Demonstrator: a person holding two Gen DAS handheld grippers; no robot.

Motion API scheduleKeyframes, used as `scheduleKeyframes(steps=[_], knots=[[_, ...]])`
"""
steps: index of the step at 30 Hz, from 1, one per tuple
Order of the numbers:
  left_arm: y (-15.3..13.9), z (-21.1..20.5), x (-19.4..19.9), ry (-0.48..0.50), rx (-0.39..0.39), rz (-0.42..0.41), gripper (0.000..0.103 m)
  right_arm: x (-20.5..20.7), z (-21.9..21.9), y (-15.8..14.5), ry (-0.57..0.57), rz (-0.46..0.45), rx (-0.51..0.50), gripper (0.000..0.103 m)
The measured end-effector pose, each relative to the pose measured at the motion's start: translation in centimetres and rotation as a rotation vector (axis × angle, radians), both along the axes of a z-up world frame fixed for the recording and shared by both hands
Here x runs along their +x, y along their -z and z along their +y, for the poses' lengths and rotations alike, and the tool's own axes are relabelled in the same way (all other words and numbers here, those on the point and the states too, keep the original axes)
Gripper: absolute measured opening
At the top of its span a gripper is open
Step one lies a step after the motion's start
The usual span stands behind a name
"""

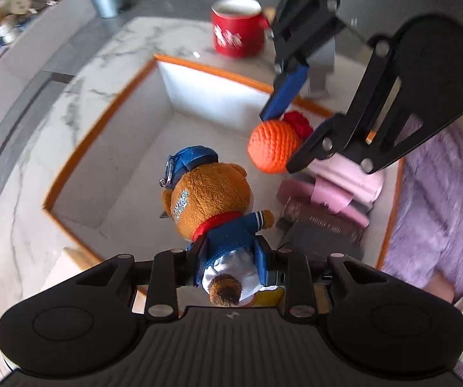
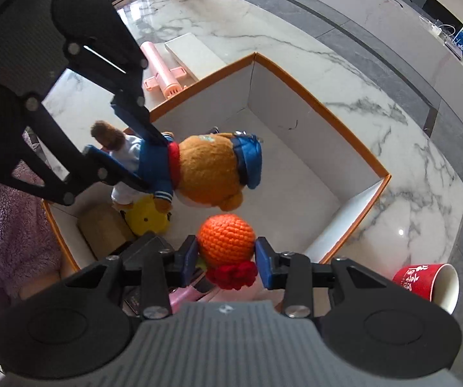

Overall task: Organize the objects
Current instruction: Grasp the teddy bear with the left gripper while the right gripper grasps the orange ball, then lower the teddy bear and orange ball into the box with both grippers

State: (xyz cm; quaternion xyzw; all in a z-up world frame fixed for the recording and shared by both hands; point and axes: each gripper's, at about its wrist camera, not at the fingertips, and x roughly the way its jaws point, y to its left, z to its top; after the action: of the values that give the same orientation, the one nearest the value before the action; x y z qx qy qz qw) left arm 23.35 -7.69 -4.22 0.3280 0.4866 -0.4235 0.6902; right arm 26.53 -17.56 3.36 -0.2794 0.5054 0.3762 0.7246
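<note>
In the right wrist view, the left gripper [image 2: 128, 161] at centre left is clamped on the teddy bear [image 2: 205, 171] over the box [image 2: 321, 109], while lower centre the right gripper [image 2: 226, 258] squeezes the orange ball [image 2: 226, 238] just below the bear

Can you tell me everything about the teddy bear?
The brown plush teddy bear wears a blue cap with a metal clip, a red scarf, a blue jacket with striped cuffs and white trousers. The left gripper clamps its body, holding it above the white, orange-rimmed box. In the right wrist view it hangs just over a yellow toy.
</note>
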Motion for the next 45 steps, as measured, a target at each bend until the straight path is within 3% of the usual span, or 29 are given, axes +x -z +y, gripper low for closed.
scheduleKeyframes(steps=[8, 12, 15, 22, 24, 27, 30, 34, 38, 41, 45], knots=[[3.5, -1.4, 0.8, 0.245, 0.147, -0.021, 0.033, 2.2, -0.1, 3.4, 0.055, 0.132, 0.064, 0.041], [5.2, -0.9, 0.5, 0.350, 0.262, -0.027, 0.023, 2.9, 0.3, 4.7, 0.060, 0.171, 0.086, 0.041], [5.7, -0.3, -0.5, 0.426, 0.282, -0.020, 0.022, 3.2, 0.7, 5.4, 0.057, 0.182, 0.068, 0.041], [5.5, 0.7, -0.4, 0.378, 0.232, 0.006, 0.029, 2.8, 0.6, 5.1, 0.058, 0.161, 0.009, 0.041], [5.1, 1.3, -0.3, 0.328, 0.187, -0.004, 0.038, 2.5, 0.5, 4.7, 0.049, 0.148, 0.000, 0.040], [4.1, 2.0, 0.1, 0.237, 0.091, -0.012, 0.040, 2.1, 0.3, 4.4, 0.041, 0.140, -0.008, 0.040], [3.8, 1.8, 0.7, 0.152, 0.013, -0.023, 0.051, 2.0, 0.5, 4.4, 0.030, 0.135, -0.006, 0.040], [5.8, 0.7, 1.2, 0.111, 0.005, -0.032, 0.051, 2.4, 1.1, 4.9, 0.043, 0.164, 0.022, 0.040], [7.7, 0.1, 2.1, 0.086, 0.011, 0.022, 0.050, 2.9, 1.5, 5.7, 0.090, 0.187, 0.023, 0.040], [8.1, 0.4, 2.0, 0.135, 0.017, 0.012, 0.047, 2.8, 1.4, 5.4, 0.075, 0.196, 0.061, 0.040], [8.0, 1.1, 2.6, 0.166, 0.012, 0.075, 0.039, 2.5, 2.0, 5.4, 0.044, 0.263, 0.115, 0.040]])
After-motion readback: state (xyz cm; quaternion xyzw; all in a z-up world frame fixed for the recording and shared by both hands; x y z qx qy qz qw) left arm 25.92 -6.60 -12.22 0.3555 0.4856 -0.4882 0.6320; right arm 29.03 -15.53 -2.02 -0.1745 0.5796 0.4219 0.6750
